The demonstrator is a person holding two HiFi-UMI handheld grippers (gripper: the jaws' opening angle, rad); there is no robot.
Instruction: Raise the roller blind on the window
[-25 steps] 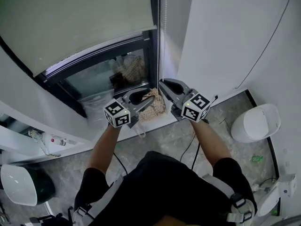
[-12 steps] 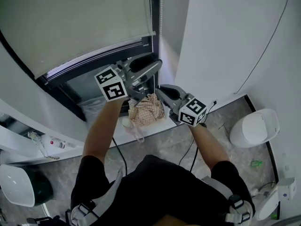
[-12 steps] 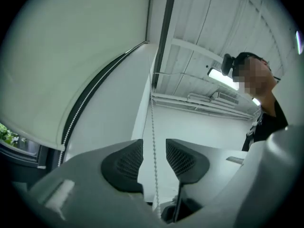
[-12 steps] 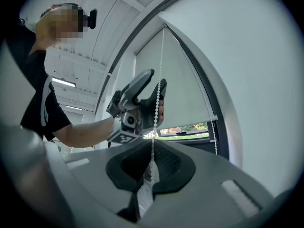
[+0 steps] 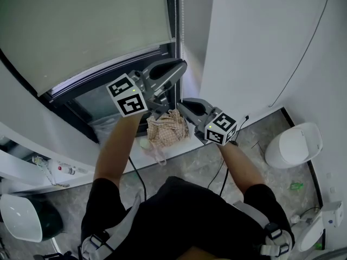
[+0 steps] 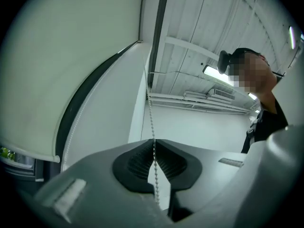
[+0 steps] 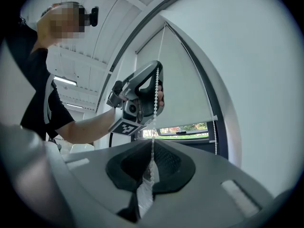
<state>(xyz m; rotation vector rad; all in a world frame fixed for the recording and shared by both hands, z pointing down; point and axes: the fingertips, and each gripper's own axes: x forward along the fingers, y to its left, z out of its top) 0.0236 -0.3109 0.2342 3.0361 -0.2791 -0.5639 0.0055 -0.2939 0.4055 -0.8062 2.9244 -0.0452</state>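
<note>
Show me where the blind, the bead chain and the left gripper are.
blind [image 5: 81, 26], head view, middle of its fabric.
bead chain [image 6: 150, 117], left gripper view, stretch above the gripper.
left gripper [image 5: 182, 67], head view, between its fingertips.

No word, number or brand can be read anywhere. Square black-and-white marker patterns, without letters, are carried by the left cube [image 5: 127, 95] on the left gripper [image 5: 180, 65] and the right cube [image 5: 220, 128] on the right gripper [image 5: 181, 103]. Nothing can be made out on the small bottle [image 5: 65, 169], below and left of the left cube.
</note>
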